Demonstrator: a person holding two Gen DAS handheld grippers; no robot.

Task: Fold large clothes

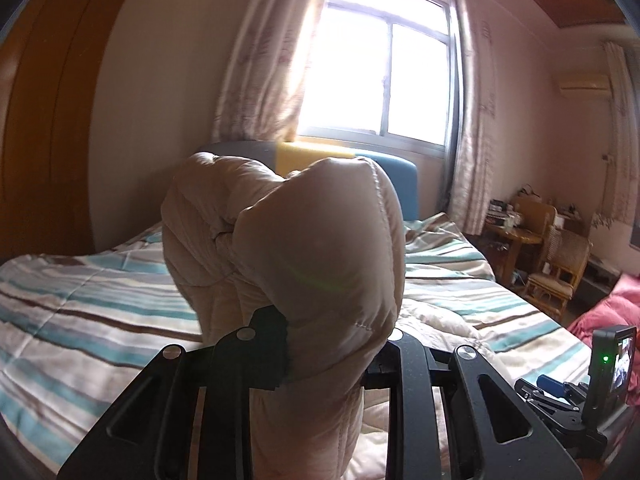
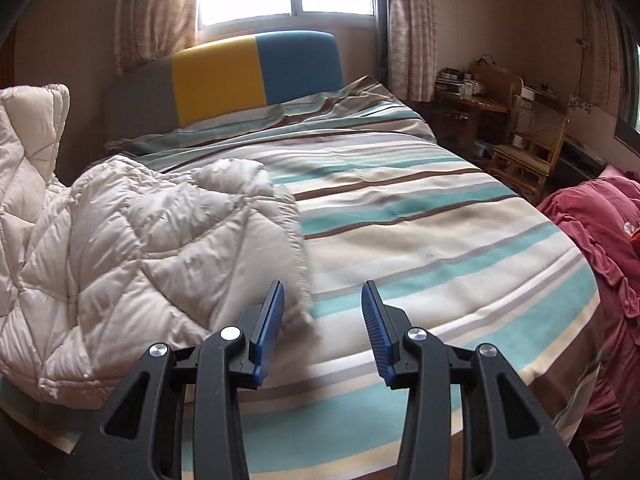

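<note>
**One edge pinched, one gripper free over the bed**

Two grippers, two different jobs at this moment. Your left gripper (image 1: 336,354) is clamped on a thick fold of the quilt (image 1: 304,248), which bulges up through the centre of the left wrist frame and hides most of the bed (image 1: 80,288) behind it. Your right gripper (image 2: 323,320) hangs with its blue-padded fingers (image 2: 272,320) apart and nothing between them, low in the right wrist frame, over the striped bed cover.

Seen from the right wrist, the quilt (image 2: 132,256) fills the left half of the frame, heaped and creased on the near left part of the bed (image 2: 440,240), with one stitched corner standing up at the far left edge. Its nearest hem lies just beside your right gripper's left finger; whether it touches, the frame does not settle.

Expect this quilt to handle as soft, puffy and probably light for its bulk. The cloth looks smooth and slightly shiny, so a shallow pinch on padding alone may slip. The stitched hem and the corners look like the firmest places to grip, and a free corner near your open gripper is the likely next hold. It will sag and billow rather than keep a crease, so both ends need support.

A red cover (image 2: 592,240) lies at right.
</note>
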